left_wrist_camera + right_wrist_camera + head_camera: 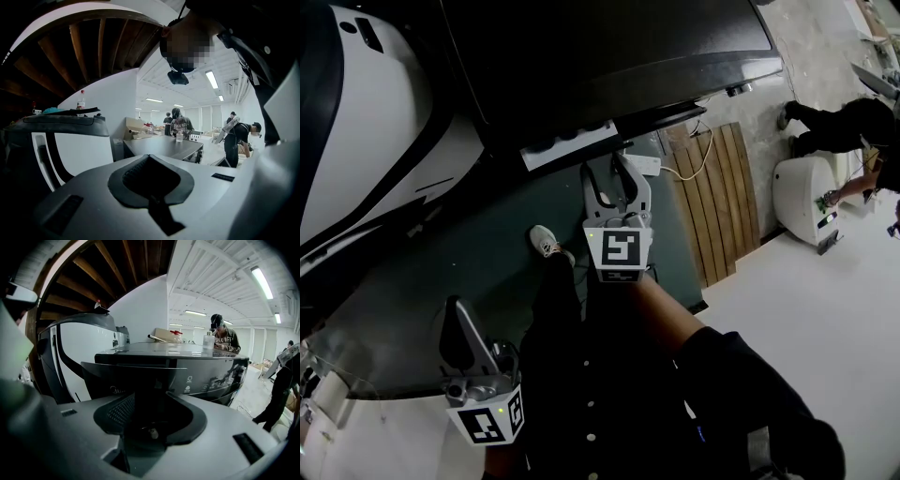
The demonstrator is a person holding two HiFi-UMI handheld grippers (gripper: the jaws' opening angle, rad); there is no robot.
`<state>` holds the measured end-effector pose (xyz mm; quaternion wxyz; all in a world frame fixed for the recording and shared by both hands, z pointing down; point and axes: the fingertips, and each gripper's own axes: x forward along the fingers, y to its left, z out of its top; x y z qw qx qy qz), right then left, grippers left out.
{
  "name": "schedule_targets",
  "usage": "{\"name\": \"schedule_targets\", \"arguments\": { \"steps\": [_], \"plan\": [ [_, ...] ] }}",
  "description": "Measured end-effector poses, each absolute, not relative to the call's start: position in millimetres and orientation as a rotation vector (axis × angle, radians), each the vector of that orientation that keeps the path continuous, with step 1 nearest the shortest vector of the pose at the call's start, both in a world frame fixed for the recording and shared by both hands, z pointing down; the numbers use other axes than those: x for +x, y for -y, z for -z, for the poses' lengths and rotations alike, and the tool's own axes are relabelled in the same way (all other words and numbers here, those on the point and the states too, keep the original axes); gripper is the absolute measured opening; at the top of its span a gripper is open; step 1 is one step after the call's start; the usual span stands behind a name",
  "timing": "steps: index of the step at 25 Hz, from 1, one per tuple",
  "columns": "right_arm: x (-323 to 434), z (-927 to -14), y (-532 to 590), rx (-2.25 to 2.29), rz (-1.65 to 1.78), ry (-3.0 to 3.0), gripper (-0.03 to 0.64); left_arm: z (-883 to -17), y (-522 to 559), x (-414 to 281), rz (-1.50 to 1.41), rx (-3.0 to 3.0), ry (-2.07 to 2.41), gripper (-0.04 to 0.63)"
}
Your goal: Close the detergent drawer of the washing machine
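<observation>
Right hand-held gripper (607, 167) narrowly parted at open detergent drawer (136, 373) front edge; left hand-held gripper (455, 314) closed, hanging clear.

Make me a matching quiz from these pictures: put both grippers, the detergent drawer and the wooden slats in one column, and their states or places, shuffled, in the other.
Column one:
1. left gripper
2. right gripper
3. detergent drawer
4. wooden slats

Column two:
A. pulled out, open
B. jaws apart, pointing at the drawer
C. lying flat beside the washing machine
D. jaws together, nothing held

Pairs: 1-D, 2-B, 3-A, 4-C
</observation>
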<state>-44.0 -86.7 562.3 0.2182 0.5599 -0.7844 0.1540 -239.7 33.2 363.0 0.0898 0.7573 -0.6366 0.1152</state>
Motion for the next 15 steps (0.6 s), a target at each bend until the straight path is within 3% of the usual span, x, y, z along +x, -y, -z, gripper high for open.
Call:
{"name": "schedule_targets", "arguments": {
  "steps": [15],
  "plan": [
    [-58.4, -561.7, 124.3, 1.567, -0.424, 2.184, 0.213, -366.7, -30.3, -249.2, -0.357, 2.219, 1.913, 0.012]
  ]
}}
